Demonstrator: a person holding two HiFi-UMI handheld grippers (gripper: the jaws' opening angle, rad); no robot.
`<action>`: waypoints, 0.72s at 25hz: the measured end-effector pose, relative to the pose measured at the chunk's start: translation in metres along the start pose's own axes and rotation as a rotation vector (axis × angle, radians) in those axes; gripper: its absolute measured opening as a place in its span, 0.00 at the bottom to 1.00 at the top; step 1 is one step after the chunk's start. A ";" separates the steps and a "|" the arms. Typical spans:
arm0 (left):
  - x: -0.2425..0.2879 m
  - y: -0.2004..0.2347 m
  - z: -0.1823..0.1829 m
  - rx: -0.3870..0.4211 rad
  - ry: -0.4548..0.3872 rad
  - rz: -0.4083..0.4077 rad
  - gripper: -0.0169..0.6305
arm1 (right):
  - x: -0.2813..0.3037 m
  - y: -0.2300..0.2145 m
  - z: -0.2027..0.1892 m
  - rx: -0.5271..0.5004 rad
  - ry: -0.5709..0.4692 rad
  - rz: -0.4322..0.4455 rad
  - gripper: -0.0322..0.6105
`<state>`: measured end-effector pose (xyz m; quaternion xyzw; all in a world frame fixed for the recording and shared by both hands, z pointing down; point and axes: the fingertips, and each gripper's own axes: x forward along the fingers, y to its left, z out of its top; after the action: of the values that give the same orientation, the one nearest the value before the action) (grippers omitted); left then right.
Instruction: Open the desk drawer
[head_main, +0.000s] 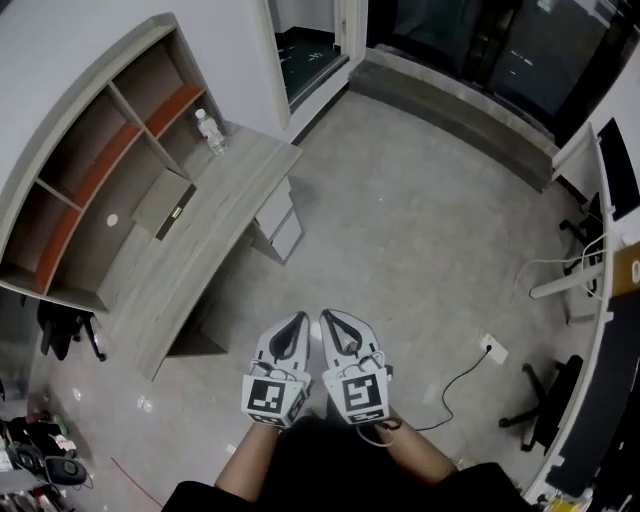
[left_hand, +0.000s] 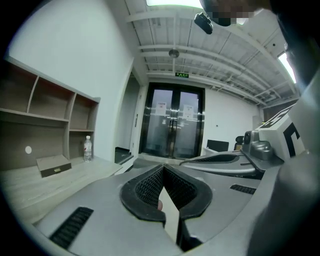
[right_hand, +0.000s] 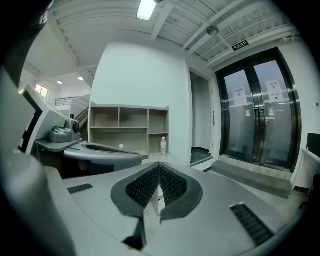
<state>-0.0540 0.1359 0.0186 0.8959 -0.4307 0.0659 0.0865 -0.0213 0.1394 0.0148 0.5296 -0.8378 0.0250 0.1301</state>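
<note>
The grey wooden desk (head_main: 205, 235) stands at the left against the wall, and its white drawer fronts (head_main: 283, 222) show under its near end. Both grippers hang side by side over the floor, well short of the desk. My left gripper (head_main: 300, 319) is shut with nothing between its jaws, and so is my right gripper (head_main: 328, 316). In the left gripper view the shut left gripper (left_hand: 162, 168) points past the desk top (left_hand: 45, 182) toward glass doors. In the right gripper view the shut right gripper (right_hand: 159, 164) points toward the desk's shelves (right_hand: 130, 125); the drawers are hidden there.
A water bottle (head_main: 210, 131) and a small flat box (head_main: 165, 205) sit on the desk. Open shelving (head_main: 95, 165) rises behind it. Office chairs (head_main: 545, 400), a floor socket with cable (head_main: 492, 349) and a second desk stand at the right. Glass doors (left_hand: 172, 122) are ahead.
</note>
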 end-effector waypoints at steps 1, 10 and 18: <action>0.012 0.003 0.000 0.003 0.005 0.004 0.03 | 0.009 -0.011 0.001 0.000 0.003 0.003 0.06; 0.084 0.047 -0.023 -0.030 0.064 0.139 0.03 | 0.077 -0.077 -0.022 0.100 0.023 0.100 0.06; 0.125 0.110 -0.054 -0.039 0.077 0.201 0.03 | 0.158 -0.079 -0.054 0.132 0.072 0.146 0.06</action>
<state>-0.0648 -0.0148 0.1063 0.8432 -0.5159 0.1002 0.1134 -0.0043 -0.0252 0.0976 0.4735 -0.8655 0.1082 0.1227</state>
